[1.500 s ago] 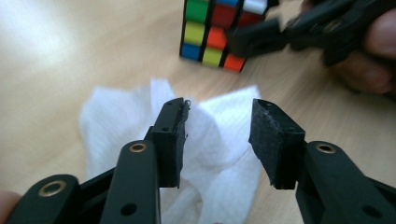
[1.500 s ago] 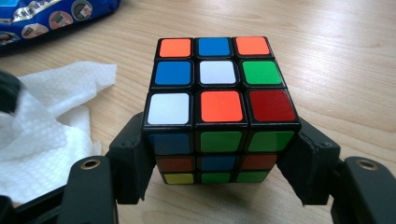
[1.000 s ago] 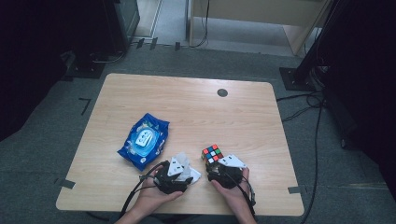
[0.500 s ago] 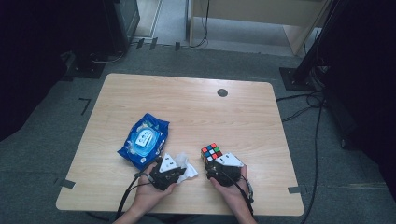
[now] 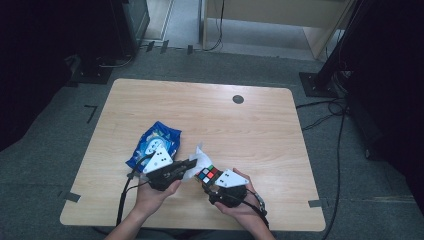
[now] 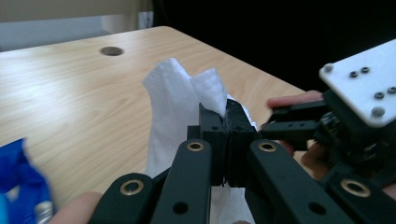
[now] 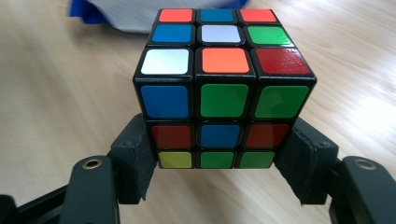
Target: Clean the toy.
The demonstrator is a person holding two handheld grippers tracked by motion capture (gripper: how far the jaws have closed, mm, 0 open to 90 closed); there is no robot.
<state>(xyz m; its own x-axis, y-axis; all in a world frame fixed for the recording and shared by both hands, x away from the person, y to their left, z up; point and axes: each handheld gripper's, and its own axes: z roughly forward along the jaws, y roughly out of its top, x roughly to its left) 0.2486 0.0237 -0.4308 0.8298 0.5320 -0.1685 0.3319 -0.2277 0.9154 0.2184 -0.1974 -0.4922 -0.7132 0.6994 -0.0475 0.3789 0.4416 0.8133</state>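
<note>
Left gripper (image 5: 192, 164) has risen off the table, jaws just closed on a white wipe (image 6: 180, 100) — pulled from the blue pack (image 5: 155, 145). Right gripper (image 5: 209, 181) clamps the Rubik's cube (image 7: 224, 88), just right of the wipe — touching range.

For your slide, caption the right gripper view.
Right gripper clamps a scrambled puzzle cube above the wooden table.

Your counter (image 5: 260, 130) is pale wood-grain laminate, smooth with a soft sheen. The white wipe (image 6: 180, 100) looks like quilted, matt paper-cloth — finely textured. The cube (image 7: 219, 88) is glossy plastic with shiny stickers. At lower left, the blue packet (image 5: 156, 142) is crinkly, glossy film — the jaws are matt black plastic.
</note>
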